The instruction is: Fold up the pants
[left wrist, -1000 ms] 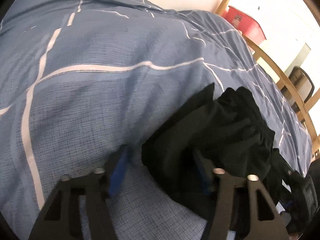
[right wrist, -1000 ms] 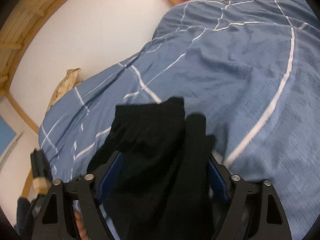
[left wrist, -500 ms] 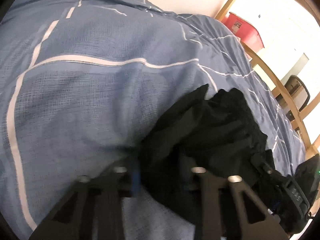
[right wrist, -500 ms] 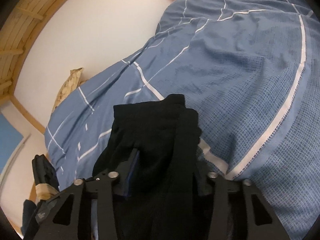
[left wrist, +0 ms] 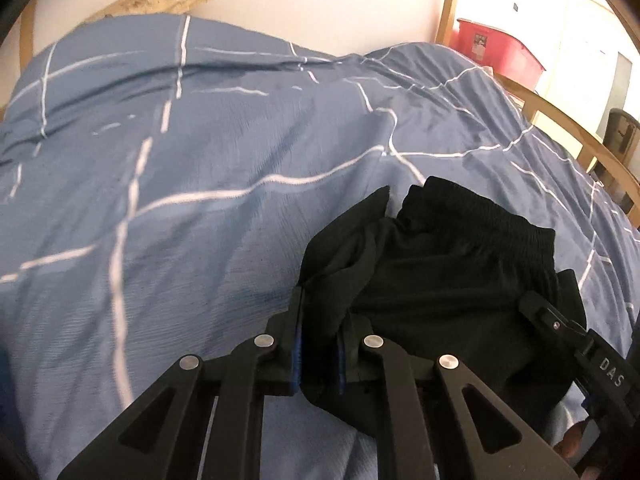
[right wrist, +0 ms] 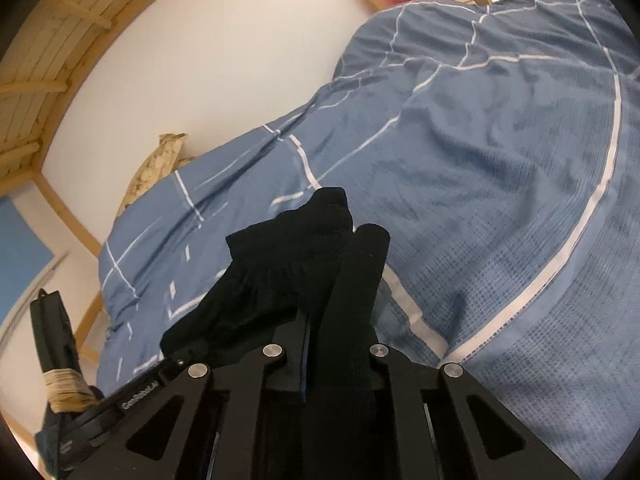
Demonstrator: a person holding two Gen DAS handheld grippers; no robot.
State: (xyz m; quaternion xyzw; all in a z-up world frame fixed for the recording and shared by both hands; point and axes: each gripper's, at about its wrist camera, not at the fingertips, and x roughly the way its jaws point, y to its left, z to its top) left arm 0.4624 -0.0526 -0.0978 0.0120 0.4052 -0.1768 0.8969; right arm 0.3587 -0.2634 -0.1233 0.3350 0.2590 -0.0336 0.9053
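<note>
- Nearest, the left gripper (left wrist: 318,354) has gone from wide apart a second ago to clamped on a fold of the black pants (left wrist: 448,280).
- The right gripper (right wrist: 340,344) has likewise closed on the pants (right wrist: 280,276).
- Both holds look set, so lifting can follow.
- Beyond, the pants lie bunched on the blue duvet (left wrist: 180,208).

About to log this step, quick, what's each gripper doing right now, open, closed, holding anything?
Left gripper: closed on a fold of the black pants.
Right gripper: closed on the black pants too.
</note>
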